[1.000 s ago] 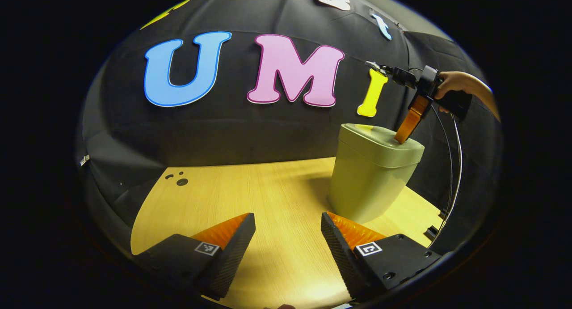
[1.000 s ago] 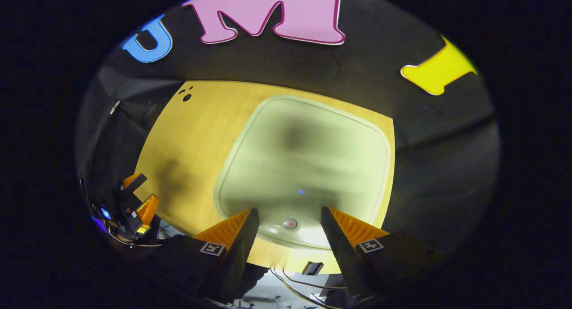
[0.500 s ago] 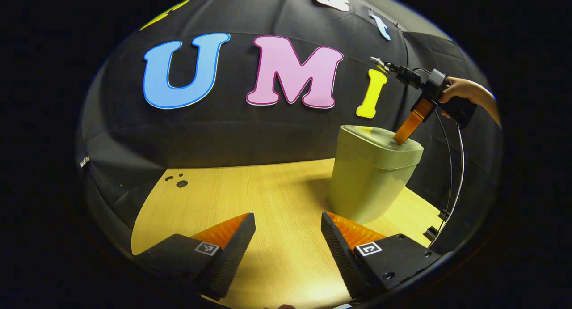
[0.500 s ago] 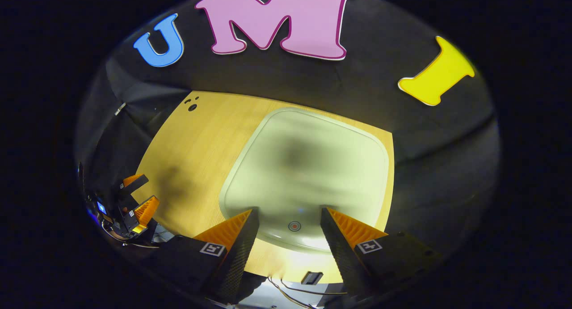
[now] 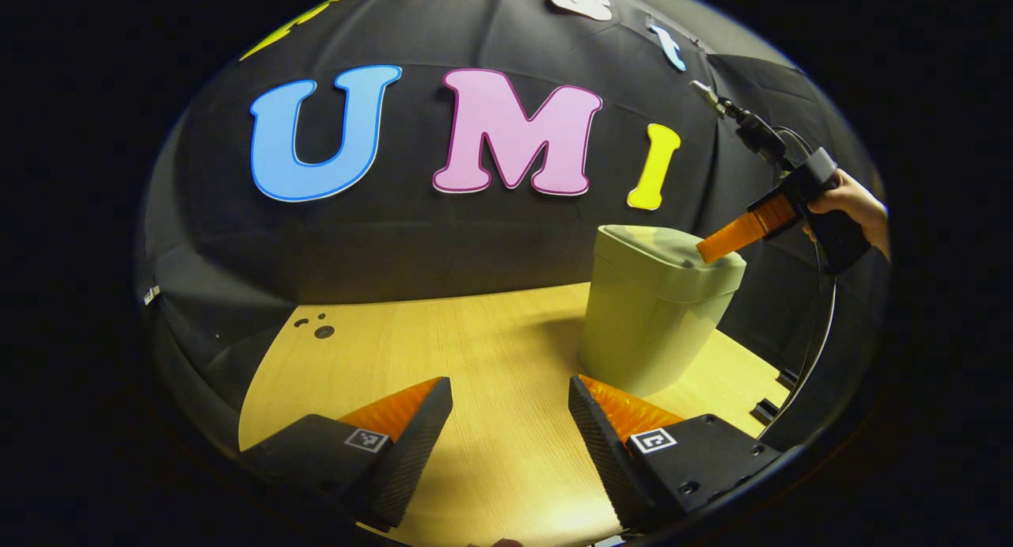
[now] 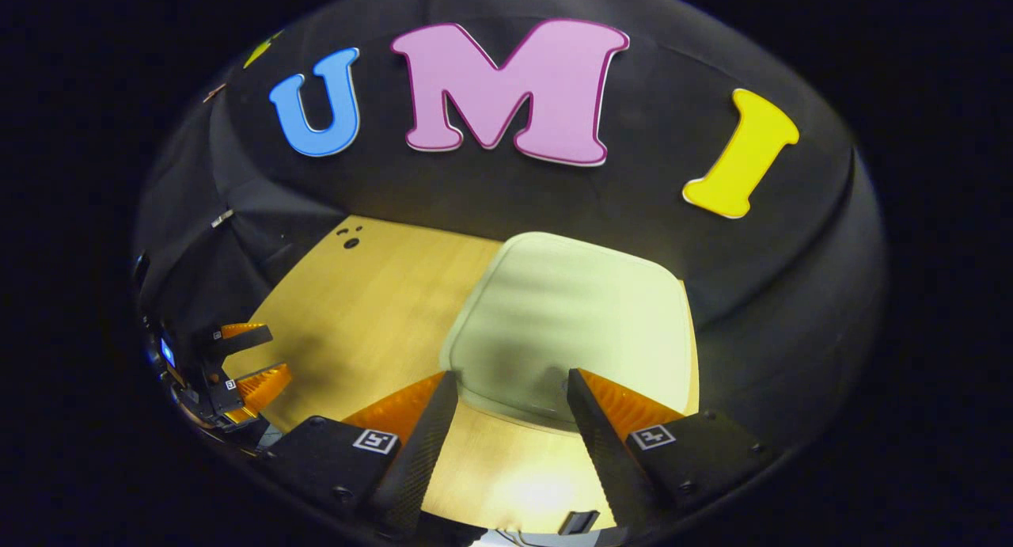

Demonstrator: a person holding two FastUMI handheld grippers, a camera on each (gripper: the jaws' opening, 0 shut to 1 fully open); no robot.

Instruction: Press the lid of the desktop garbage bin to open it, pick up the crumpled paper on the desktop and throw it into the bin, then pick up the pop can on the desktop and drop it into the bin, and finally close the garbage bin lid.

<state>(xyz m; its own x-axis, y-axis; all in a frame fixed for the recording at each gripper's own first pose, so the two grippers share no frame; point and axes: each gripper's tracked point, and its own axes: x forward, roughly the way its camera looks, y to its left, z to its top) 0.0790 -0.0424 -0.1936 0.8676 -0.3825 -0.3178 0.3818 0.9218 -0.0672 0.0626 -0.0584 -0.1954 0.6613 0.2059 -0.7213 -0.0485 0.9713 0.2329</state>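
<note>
Above the bin (image 6: pixel 578 325) lid's near edge, the right tool (image 6: pixel 506 404) hung half-open, empty; the lid (image 5: pixel 665 250) might stay unlatched if pressed too lightly.

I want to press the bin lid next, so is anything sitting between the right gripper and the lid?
Nothing visible does. The right gripper hangs open just above the near edge of the bin lid; the lid's top is bare, and the left gripper is off across the desk.
</note>
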